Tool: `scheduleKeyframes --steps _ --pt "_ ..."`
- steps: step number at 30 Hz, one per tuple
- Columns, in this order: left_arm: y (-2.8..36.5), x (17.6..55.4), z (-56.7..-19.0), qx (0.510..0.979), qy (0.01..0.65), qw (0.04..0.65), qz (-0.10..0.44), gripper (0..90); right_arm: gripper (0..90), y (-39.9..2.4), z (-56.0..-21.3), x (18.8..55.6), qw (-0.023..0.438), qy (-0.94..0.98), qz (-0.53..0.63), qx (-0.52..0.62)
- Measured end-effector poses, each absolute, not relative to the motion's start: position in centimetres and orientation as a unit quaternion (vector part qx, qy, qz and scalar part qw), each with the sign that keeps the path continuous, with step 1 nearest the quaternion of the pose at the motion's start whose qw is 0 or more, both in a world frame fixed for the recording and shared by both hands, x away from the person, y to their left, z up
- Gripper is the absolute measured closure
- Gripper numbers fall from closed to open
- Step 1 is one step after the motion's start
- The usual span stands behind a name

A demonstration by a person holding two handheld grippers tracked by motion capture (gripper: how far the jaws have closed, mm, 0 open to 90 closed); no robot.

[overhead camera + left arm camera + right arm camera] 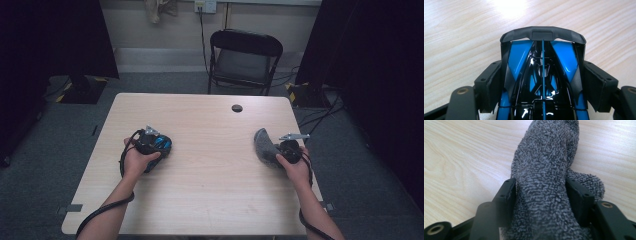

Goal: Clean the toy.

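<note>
On the wooden table (210,165), the left gripper (542,82) squeezes a blue and black toy car (542,75), and the right gripper (541,202) has a fuzzy grey cloth (544,182) snug between its jaws.

Both forearms reach in from below, well apart. The left gripper (159,144) is clamped on something. The right gripper (274,150) has its jaws partly parted.

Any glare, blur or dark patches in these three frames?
High view: dim overall, black corners left and right, the pale wooden table evenly lit. Left gripper view: a blown-out glare patch on the wood at top, sharp highlights on the glossy blue and black toy car. Right gripper view: the fuzzy grey terry cloth goes soft near the lens.
</note>
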State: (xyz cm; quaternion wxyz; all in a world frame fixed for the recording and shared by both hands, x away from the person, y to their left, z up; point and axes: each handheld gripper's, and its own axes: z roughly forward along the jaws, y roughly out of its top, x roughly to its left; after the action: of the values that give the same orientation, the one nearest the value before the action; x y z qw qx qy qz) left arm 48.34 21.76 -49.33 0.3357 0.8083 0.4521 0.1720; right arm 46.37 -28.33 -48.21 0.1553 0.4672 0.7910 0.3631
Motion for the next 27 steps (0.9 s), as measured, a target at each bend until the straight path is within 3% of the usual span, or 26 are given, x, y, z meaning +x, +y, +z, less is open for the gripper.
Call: scheduleKeyframes --steps 15,27 --pt "22.3 48.1 -48.0 0.807 0.447 0.348 0.170 23.4 28.2 -28.3 -47.6 46.2 0.156 0.787 0.372 0.467" --pt "22.6 47.1 -46.8 0.802 0.445 0.365 0.158 18.3 20.8 -28.2 -46.2 46.1 0.153 0.787 0.378 0.462"
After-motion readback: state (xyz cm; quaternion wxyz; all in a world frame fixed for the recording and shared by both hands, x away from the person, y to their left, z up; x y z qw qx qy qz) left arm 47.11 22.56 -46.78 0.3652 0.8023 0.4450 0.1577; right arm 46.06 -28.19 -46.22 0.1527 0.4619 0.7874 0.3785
